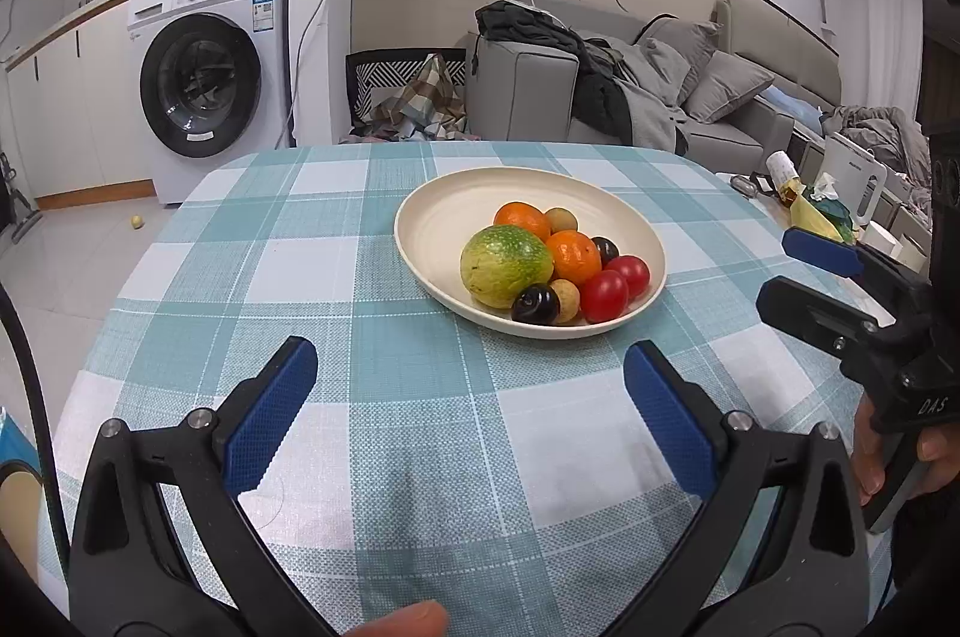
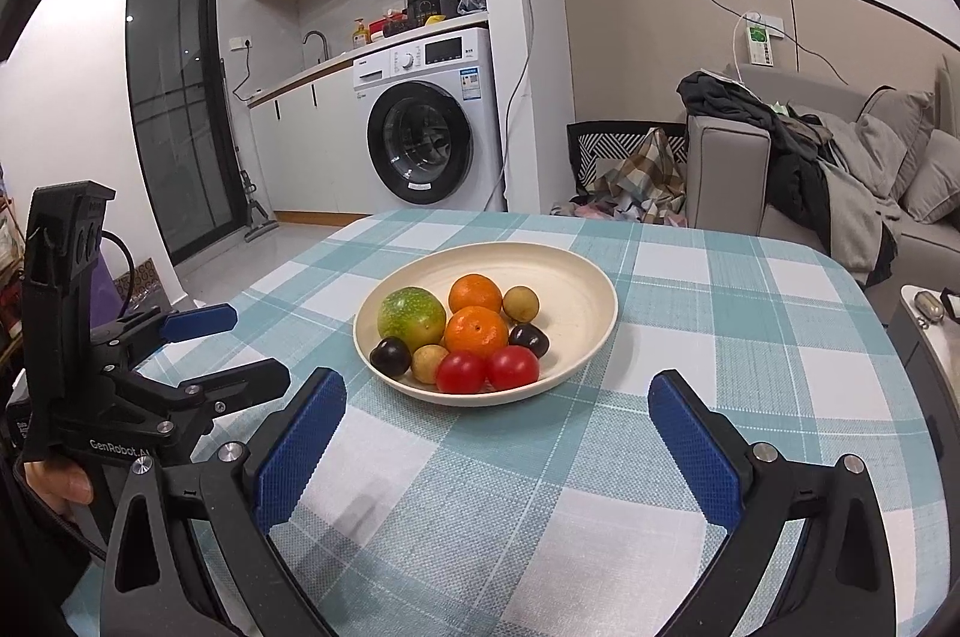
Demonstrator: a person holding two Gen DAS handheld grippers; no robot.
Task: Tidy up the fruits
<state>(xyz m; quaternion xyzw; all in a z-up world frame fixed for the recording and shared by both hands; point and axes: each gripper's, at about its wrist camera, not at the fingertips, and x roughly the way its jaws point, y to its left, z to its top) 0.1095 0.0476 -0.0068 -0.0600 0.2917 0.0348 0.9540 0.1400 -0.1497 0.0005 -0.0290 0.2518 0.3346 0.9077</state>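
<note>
A cream plate (image 1: 456, 205) (image 2: 570, 277) sits on the checked tablecloth and holds a green-yellow fruit (image 1: 506, 265) (image 2: 411, 317), two oranges (image 1: 573, 256) (image 2: 476, 331), two red tomatoes (image 1: 605, 296) (image 2: 461, 372), two dark plums (image 1: 535, 305) (image 2: 390, 355) and two small tan fruits (image 1: 561, 220) (image 2: 520, 303). My left gripper (image 1: 470, 364) (image 2: 231, 343) is open and empty, hovering in front of the plate. My right gripper (image 2: 496, 400) (image 1: 792, 271) is open and empty, also in front of the plate.
The teal and white checked table (image 1: 372, 397) (image 2: 720, 337) has a curved far edge. A washing machine (image 1: 210, 73), a grey sofa with clothes (image 1: 600, 85) and a side table with clutter (image 1: 828, 205) stand beyond it. A small yellow fruit (image 1: 137, 221) lies on the floor.
</note>
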